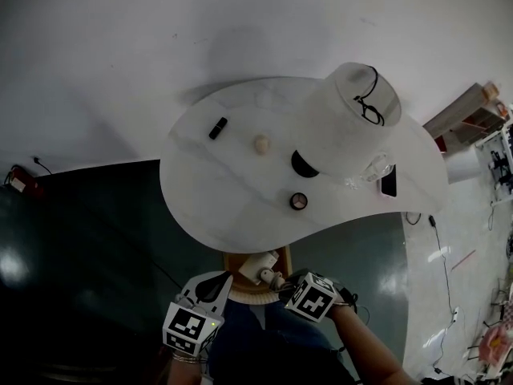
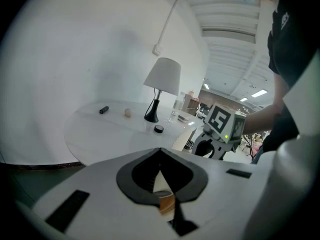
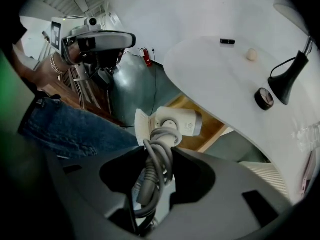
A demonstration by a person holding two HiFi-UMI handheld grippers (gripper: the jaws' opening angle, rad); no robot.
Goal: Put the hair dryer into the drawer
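The white hair dryer [image 1: 260,266] has its grey cord wound round the handle. It hangs over the open wooden drawer [image 1: 232,263] just under the table's near edge. My right gripper [image 1: 282,285] is shut on the corded handle. In the right gripper view the dryer's body [image 3: 180,123] points away beyond the jaws of the right gripper [image 3: 159,156], with the drawer's wood [image 3: 202,140] below it. My left gripper [image 1: 212,284] sits at the drawer's left side, its jaws closed to a point with nothing seen in them. The left gripper view shows those closed tips [image 2: 160,156] and the right gripper [image 2: 206,148] beyond.
The white curved table [image 1: 232,199] carries a lamp [image 1: 345,123], a small black stick [image 1: 218,127], a beige ball [image 1: 261,143], a round compact [image 1: 299,201], a glass [image 1: 373,169] and a phone [image 1: 389,181]. My legs in jeans [image 3: 70,129] are close under the drawer.
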